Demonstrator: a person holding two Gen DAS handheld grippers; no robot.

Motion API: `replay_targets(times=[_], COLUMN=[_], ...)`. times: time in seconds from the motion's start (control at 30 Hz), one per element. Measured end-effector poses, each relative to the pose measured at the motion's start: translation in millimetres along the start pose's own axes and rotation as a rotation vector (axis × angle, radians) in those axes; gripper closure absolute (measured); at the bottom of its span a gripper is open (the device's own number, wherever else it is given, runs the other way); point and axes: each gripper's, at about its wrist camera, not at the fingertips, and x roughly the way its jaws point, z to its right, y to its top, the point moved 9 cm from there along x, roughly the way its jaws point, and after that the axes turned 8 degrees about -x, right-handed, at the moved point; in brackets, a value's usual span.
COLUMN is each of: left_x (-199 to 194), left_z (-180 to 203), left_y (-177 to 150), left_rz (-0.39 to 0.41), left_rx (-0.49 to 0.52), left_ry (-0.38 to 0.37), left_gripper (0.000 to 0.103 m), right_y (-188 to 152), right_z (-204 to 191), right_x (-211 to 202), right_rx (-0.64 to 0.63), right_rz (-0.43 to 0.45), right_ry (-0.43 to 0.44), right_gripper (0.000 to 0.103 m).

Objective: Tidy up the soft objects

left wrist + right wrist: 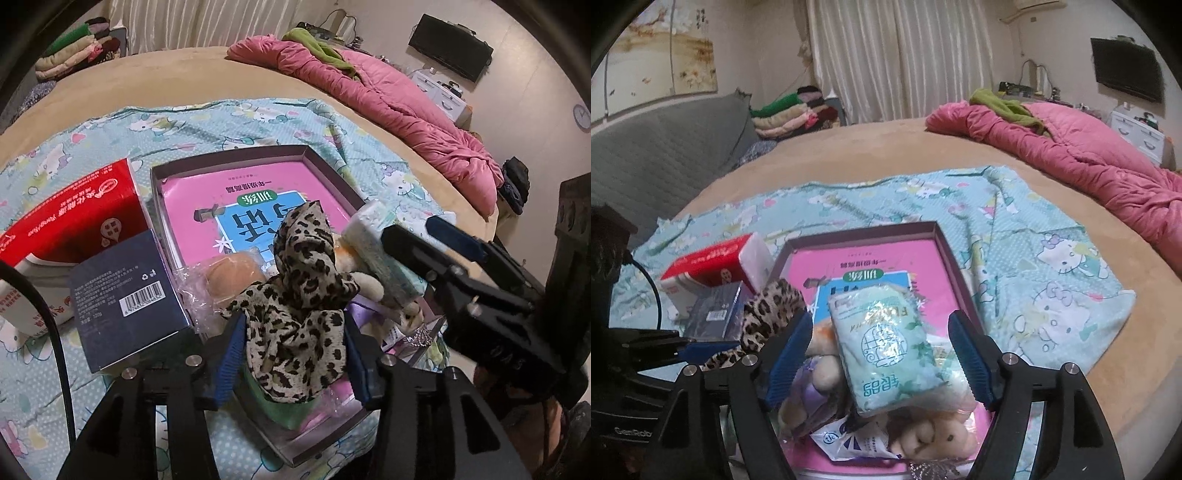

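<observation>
Leopard scarf (295, 295) between parted left gripper (291, 354) jaws; tissue pack (886, 347) between wide right gripper (882, 354) jaws, over crowded box (956, 258) near corner; plush bear (934, 435) clear only in right view.

Pink book (258, 192) title half-hidden by leopard scarf (299, 295), tissue pack (890, 343).

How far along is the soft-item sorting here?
Done: plush toys and a bun lie in the box. In hand: leopard-print cloth between the open left gripper, tissue pack between the open right gripper. Left: red tissue box outside.
</observation>
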Motion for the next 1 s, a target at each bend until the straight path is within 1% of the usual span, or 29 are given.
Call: replay_targets(times=[0.17, 0.3, 0.47, 0.7, 0.8, 0.83, 0.93, 1.0], left_x=[-7, -13, -21, -41, -54, -57, -69, -76], left_z=[3, 7, 10, 9, 6, 6, 1, -1], left_y=[-1, 0, -3, -8, -11, -12, -16, -18], left_rz=[0.009, 0.024, 0.033, 0.059, 0.075, 0.074, 0.088, 0.097], left_rx=[0.022, 0.043, 0.052, 0.048, 0.045, 0.047, 0.047, 0.043], left_ry=[0.008, 0.01, 0.004, 0.013, 0.036, 0.042, 0.064, 0.071], left_gripper=[0.044, 0.04, 0.038, 0.036, 0.027, 0.022, 0.02, 0.02], right_y=[6, 10, 14, 12, 10, 9, 10, 13], right_z=[7, 11, 15, 10, 3, 1, -9, -15], right_x=[-18, -32, -48, -67, -76, -78, -92, -102], right_rx=[0.026, 0.064, 0.093, 0.121, 0.146, 0.151, 0.157, 0.143], right_rz=[0.029, 0.044, 0.063, 0.059, 0.042, 0.038, 0.05, 0.068], right_ry=[-0.032, -0.036, -0.04, -0.047, -0.034, -0.035, -0.043, -0.064], right_gripper=[0.025, 0.025, 0.025, 0.025, 0.025, 0.024, 0.024, 0.024])
